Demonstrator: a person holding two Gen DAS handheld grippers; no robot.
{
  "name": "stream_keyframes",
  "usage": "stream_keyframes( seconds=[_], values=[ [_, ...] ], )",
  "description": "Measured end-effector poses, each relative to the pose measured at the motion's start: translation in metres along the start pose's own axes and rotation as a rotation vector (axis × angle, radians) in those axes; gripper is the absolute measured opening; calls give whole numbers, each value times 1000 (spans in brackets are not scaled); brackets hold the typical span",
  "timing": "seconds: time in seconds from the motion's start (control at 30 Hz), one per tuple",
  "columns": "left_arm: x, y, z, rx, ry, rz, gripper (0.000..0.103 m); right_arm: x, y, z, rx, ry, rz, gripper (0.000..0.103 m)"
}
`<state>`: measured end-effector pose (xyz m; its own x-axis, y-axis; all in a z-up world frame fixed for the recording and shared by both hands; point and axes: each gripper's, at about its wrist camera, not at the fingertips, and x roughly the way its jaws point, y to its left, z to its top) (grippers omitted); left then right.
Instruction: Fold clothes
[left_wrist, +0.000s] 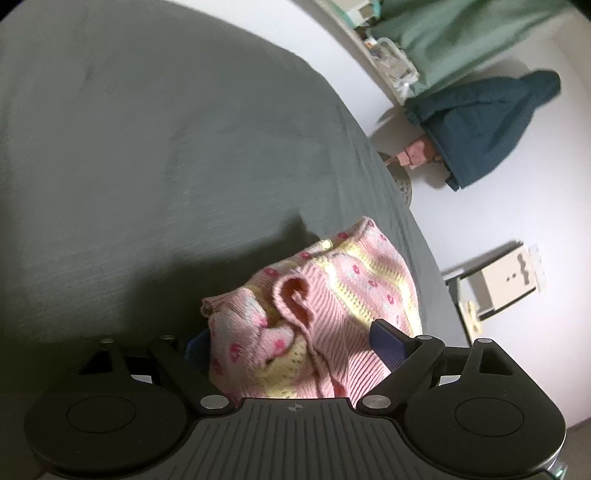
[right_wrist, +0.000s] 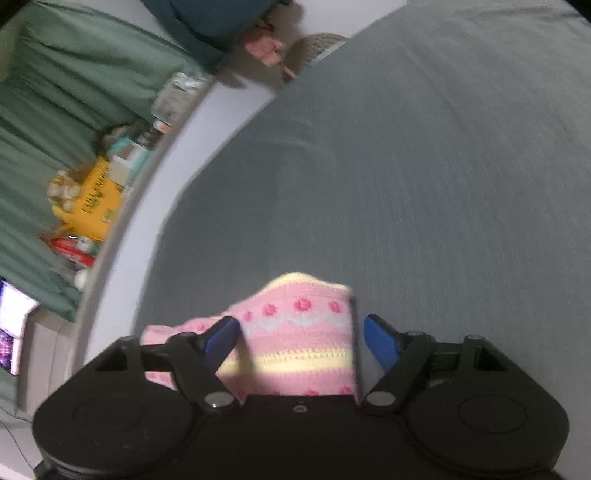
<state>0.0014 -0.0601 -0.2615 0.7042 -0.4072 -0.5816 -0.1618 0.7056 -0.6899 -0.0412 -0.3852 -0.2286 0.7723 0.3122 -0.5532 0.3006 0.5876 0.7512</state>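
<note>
Bed (left_wrist: 155, 155) under a grey sheet, filling most of both views, wrinkled faintly and shadowed near the cameras. Pale floor (left_wrist: 517, 206) beyond its edge. Green curtain (right_wrist: 62, 92) hanging past the floor, with a cluttered ledge (right_wrist: 122, 173) of boxes and bottles in front, among them a yellow box (right_wrist: 98, 199). Dark blue fabric heap (left_wrist: 487, 129) on the floor, just beside something small and pink, too blurred to identify. White box-like unit (left_wrist: 506, 280) standing farther along the floor. Pink knit sweater (left_wrist: 325, 314) with yellow stripes and small red flowers, bunched on the sheet near the bed's edge, one ribbed cuff curled open toward the left wrist camera. Left tool (left_wrist: 291, 343) with blue pads spread wide, the bunched knit lying between them and hiding most of the left pad; clamped or merely resting against the cloth, cannot tell. Right tool (right_wrist: 301, 341) likewise spread, a striped fold of the same sweater (right_wrist: 295, 332) between its pads, a visible gap beside the right pad, so not pinching.
</note>
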Motion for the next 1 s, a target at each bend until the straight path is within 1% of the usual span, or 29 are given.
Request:
stream_keyframes(
  seconds=[0.03,0.1,0.17,0.23,0.27,0.33,0.43,0.57,0.63,0.77,0.9,1.0],
  values=[
    [-1,-1,0,17,1,1,88,2,-2,-2,17,15,22,50],
    [-3,-2,2,39,1,2,88,1,-3,-6,12,2,42,47],
    [-6,-4,3,76,4,22,75,-3,-4,-7,6,-19,49,30],
    [-8,-6,5,103,14,17,55,-8,-3,-8,-11,-38,57,24],
    [-9,-6,6,104,20,4,52,-11,2,-6,-43,-44,58,23],
    [-12,-11,9,126,18,0,48,-18,12,-1,-100,-57,56,22],
    [-21,-26,10,218,-11,-11,46,-29,24,11,-126,-75,56,22],
    [-23,-61,12,285,-4,-83,46,-54,32,40,-173,-107,9,22],
    [-20,-89,9,334,20,-128,46,-74,26,61,-177,-138,-24,22],
    [-7,-148,-7,412,86,-230,46,-122,-3,103,-160,-213,-98,22],
    [16,-204,-32,452,169,-316,46,-167,-42,138,-139,-286,-179,22],
    [38,-244,-59,504,206,-380,46,-188,-75,157,-110,-327,-241,22]
  ],
)
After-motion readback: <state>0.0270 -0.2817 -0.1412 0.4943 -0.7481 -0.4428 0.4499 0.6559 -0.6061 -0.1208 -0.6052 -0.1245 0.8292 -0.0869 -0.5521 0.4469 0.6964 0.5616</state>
